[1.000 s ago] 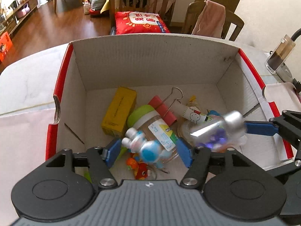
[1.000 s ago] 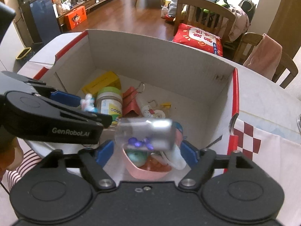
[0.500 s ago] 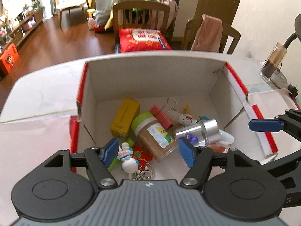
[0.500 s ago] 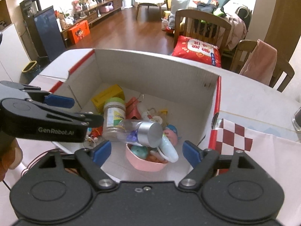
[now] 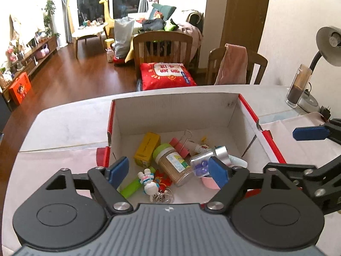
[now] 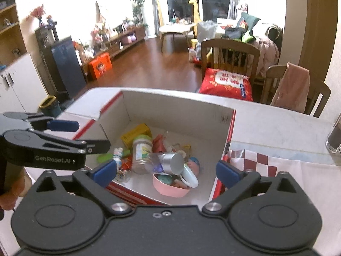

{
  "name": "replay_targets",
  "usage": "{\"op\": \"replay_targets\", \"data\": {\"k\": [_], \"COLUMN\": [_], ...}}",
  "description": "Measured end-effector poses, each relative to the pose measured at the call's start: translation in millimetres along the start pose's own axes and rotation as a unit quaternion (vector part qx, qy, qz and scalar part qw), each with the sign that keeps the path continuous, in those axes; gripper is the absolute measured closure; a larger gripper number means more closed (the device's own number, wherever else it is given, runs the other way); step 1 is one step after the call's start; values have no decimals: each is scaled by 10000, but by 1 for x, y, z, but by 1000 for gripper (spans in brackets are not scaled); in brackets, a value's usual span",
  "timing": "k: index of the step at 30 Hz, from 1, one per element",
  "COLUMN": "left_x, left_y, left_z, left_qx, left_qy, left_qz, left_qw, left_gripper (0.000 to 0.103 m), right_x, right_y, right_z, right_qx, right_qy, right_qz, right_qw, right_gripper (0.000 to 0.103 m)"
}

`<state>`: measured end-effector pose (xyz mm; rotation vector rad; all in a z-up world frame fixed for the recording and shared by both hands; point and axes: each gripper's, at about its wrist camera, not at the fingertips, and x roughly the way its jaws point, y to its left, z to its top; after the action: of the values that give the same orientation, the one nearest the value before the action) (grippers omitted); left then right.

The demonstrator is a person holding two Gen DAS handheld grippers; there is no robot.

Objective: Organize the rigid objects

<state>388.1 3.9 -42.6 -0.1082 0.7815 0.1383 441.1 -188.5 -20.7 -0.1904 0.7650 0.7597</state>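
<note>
The tabletop point(image 5: 64, 128) carries an open cardboard box point(image 5: 170, 111) with red edges, and as far as these views show, every small rigid thing in sight already lies inside it; no loose item shows on the bare tabletop, so the sorting looks largely or wholly done, though the near part of the surface is hidden behind the gripper bodies. Inside, a spice jar point(image 5: 173, 166) with a green lid lies on its side beside a yellow carton point(image 5: 147, 149), and a clear bottle point(image 6: 168, 163) with a silver cap rests across a pink bowl point(image 6: 170, 188). A small white figure keychain point(image 5: 149, 183) lies near the front wall. The left gripper point(image 5: 168, 171) and the right gripper point(image 6: 166, 170) both hang above the box, jaws just opened wide apart, nothing between them.
</note>
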Motion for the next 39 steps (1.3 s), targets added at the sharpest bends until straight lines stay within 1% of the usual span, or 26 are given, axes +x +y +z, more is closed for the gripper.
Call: {"op": "replay_targets", "data": {"k": [3, 5, 10, 11, 14, 15, 21, 25, 28, 31, 34, 36, 39], "left_x": [-9, -15, -31, -35, -46, -50, -73, -83, -91, -100, -104, -104, -106], "left_y": [-1, -4, -6, -7, -10, -10, -18, -21, -25, -27, -27, -27, -23], "left_z": [-3, -6, -11, -12, -16, -17, -25, -30, -35, -40, -43, -45, -49], "left_qx": [-81, -109, -250, -255, -266, -284, -358, -424, -380, -417, -498, -507, -668], "left_qy": [-56, -81, -101, -113, -172, -196, -372, -394, -432, -542, -491, -470, -501], "left_qz": [4, 34, 68, 81, 115, 106, 56, 20, 51, -86, -123, -58, -45], "left_qw": [10000, 9999, 9996, 9996, 9994, 9994, 9987, 9983, 9983, 9976, 9975, 9976, 9965], "left_gripper": [21, 19, 17, 16, 5, 3, 0, 0, 0, 0, 0, 0, 0], "right_x": [-13, -20, -34, -36, -42, -45, -59, -69, -72, -78, -84, -89, -92], "right_y": [0, 0, 2, 3, 5, 5, 8, 11, 11, 12, 13, 14, 15], "right_z": [-2, -4, -10, -11, -15, -18, -24, -29, -33, -35, -40, -44, -47], "right_qx": [61, 130, 211, 227, 228, 224, 227, 182, 186, 200, 192, 209, 250], "right_qy": [-171, -252, -466, -496, -566, -586, -723, -793, -806, -844, -904, -942, -924], "right_qz": [102, 160, 148, 160, 205, 211, 281, 305, 320, 343, 314, 283, 210], "right_qw": [9998, 9995, 9986, 9984, 9979, 9978, 9967, 9962, 9961, 9956, 9952, 9949, 9952], "right_gripper": [1, 0, 0, 0, 0, 0, 0, 0, 0, 0, 0, 0, 0]}}
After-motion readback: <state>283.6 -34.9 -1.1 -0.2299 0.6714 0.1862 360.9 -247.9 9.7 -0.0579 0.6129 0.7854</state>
